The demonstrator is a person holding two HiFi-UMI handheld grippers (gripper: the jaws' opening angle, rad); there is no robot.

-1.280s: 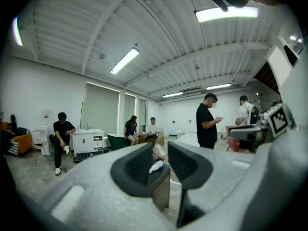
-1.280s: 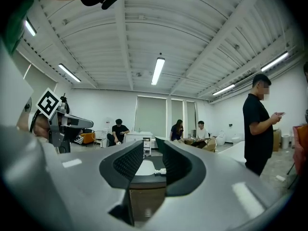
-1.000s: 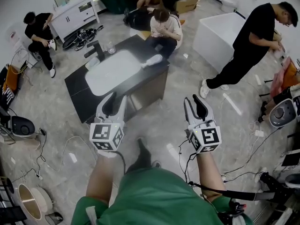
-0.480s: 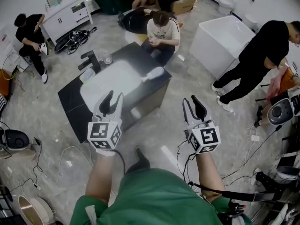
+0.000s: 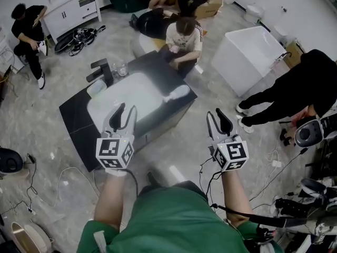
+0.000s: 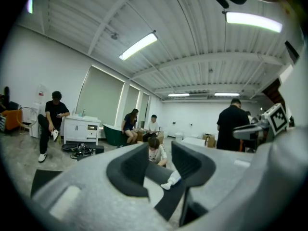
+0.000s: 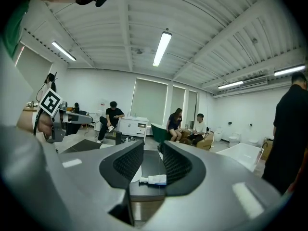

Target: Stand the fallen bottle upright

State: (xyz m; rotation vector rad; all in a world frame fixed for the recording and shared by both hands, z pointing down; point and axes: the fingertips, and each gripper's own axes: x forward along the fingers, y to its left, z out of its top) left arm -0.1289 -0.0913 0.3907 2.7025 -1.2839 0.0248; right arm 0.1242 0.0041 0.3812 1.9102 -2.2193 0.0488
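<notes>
Head view: white bottle [image 5: 177, 93] on its side

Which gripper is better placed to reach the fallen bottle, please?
Probably the right gripper: its jaws stand open and empty, and its own view shows the white bottle lying crosswise, centred between them on the sink counter. The left gripper is open too, but the bottle sits off toward its right jaw.
</notes>
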